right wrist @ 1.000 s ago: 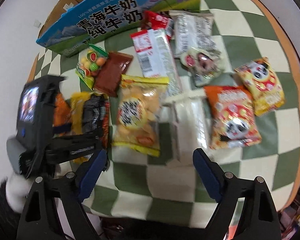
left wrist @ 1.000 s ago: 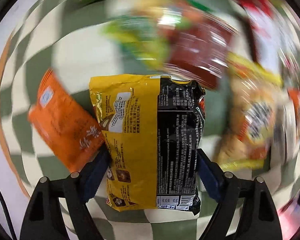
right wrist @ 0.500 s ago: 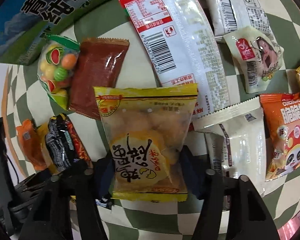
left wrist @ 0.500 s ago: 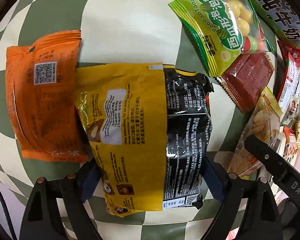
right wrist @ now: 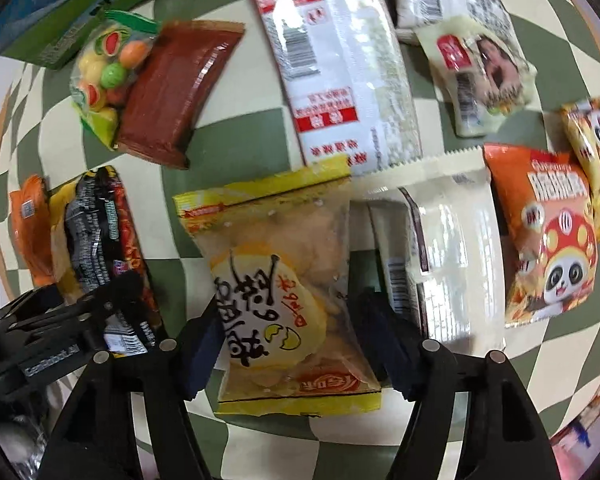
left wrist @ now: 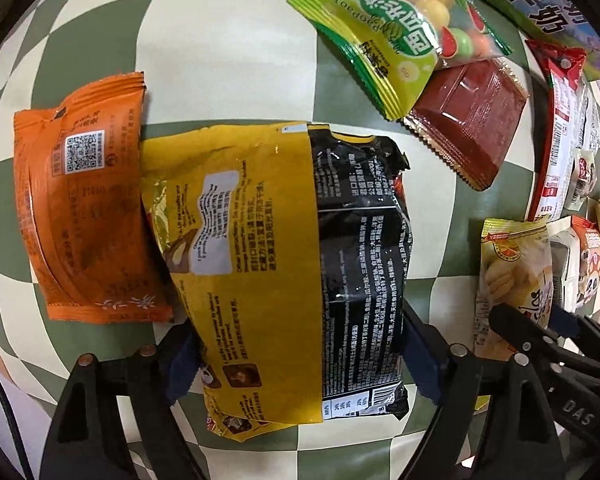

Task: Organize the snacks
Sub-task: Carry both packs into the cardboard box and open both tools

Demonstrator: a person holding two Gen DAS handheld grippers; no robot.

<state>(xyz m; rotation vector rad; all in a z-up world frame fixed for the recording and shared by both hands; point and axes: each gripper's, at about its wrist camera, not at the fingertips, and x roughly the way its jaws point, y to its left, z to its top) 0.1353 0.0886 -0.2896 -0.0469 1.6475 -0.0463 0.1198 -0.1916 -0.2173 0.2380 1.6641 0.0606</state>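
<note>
A yellow and black snack pack (left wrist: 284,248) lies back side up between the blue pads of my left gripper (left wrist: 300,356). The jaws are closing and both pads touch its long sides. Its left edge overlaps an orange pack (left wrist: 84,216). In the right wrist view a yellow see-through crisp pack (right wrist: 284,292) sits between the pads of my right gripper (right wrist: 288,340). Those jaws are opening, with the pads still against the pack's sides. Both grippers point down at the green and cream checked cloth (left wrist: 228,40).
A green candy bag (left wrist: 396,32), a dark red pack (left wrist: 468,128) and a long red and white pack (right wrist: 336,64) lie further back. White packs (right wrist: 448,256) and panda packs (right wrist: 548,236) lie to the right. A blue and green milk carton (right wrist: 56,16) stands at the back left.
The right gripper came down over the yellow crisp pack and its jaws narrowed around it. The left gripper carried the yellow and black pack over beside the orange pack and stopped there.
</note>
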